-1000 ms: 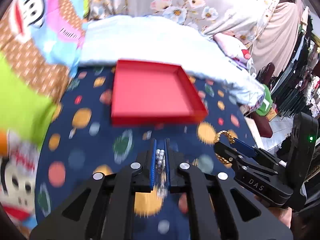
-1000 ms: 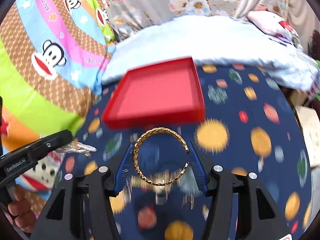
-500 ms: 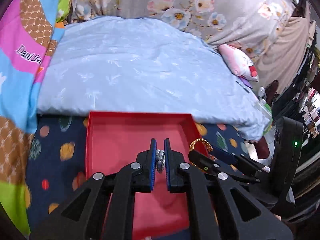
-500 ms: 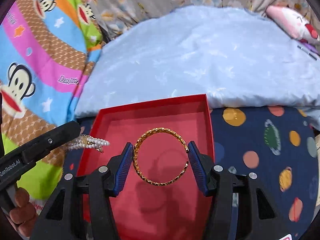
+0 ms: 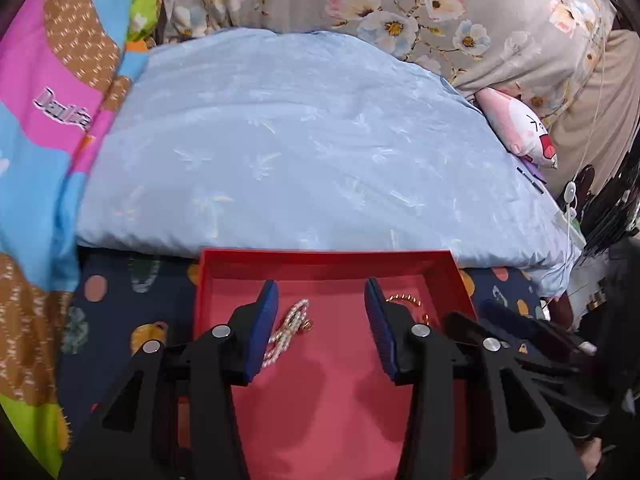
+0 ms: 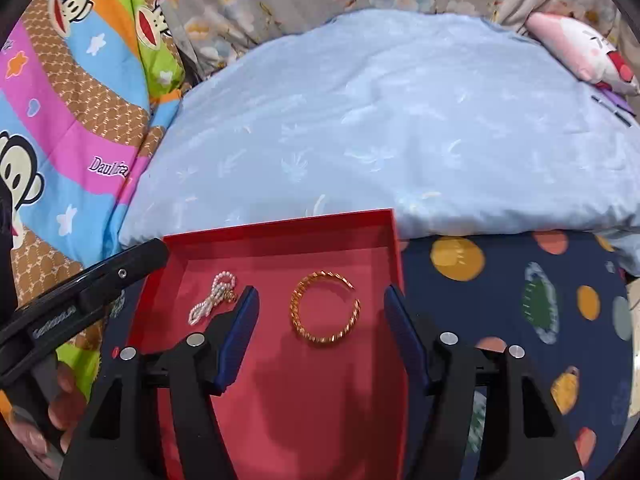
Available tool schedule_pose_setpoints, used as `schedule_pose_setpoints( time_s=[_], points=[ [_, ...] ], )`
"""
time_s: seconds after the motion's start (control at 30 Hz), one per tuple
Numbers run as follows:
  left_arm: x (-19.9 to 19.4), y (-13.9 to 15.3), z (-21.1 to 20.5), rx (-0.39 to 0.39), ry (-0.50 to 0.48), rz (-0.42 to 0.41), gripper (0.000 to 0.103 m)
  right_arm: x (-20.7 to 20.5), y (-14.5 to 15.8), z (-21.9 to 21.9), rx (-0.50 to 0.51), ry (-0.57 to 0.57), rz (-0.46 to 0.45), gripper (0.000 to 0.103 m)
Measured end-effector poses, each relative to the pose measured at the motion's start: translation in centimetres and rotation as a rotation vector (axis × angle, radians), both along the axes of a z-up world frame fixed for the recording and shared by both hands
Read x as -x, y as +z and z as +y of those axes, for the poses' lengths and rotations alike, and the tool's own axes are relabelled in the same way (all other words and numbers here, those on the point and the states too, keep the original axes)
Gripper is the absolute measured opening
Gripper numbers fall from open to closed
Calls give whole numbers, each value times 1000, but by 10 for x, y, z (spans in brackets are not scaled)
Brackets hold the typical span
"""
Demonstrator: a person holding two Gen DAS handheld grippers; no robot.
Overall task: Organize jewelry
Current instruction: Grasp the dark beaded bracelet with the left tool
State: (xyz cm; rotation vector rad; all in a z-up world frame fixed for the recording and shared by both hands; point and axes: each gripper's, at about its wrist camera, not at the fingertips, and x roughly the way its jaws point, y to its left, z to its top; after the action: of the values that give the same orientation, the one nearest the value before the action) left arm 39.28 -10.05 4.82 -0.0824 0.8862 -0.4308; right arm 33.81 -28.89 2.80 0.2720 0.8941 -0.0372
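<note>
Both pieces lie loose in the shallow red cardboard tray [image 6: 192,252], white pearl strand [image 6: 212,298] at 9 o'clock of stiff, light open gold twisted bangle [image 6: 325,308]; left gripper [image 5: 320,322] and right gripper [image 6: 320,332] jaws opening, pinching nothing; the limp, slippery strand probably wants a bunched mid-grip.

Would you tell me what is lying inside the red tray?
Inside the red tray: a pearl bracelet and a gold bangle, lying apart. The tray's near part is covered.
</note>
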Motion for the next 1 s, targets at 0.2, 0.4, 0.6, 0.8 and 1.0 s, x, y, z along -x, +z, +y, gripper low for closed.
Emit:
schedule_pose_setpoints(
  time_s=[0.2,0.4,0.6,0.8,1.0],
  points=[
    [67,21,26,-117,34,-83,52,93,32,6,121,-31,-72,73],
    [154,22,60,-167,76,-103,58,194,34,17,145,-71,-72,74],
    [216,-3,97,-133,125,-15,58,274,12,37,116,-66,-14,74],
    [263,-41,124,-171,160,72,58,322,-10,61,109,-66,37,74],
    [297,-76,131,-208,153,136,58,349,-31,74,75,-70,84,74]
  ],
)
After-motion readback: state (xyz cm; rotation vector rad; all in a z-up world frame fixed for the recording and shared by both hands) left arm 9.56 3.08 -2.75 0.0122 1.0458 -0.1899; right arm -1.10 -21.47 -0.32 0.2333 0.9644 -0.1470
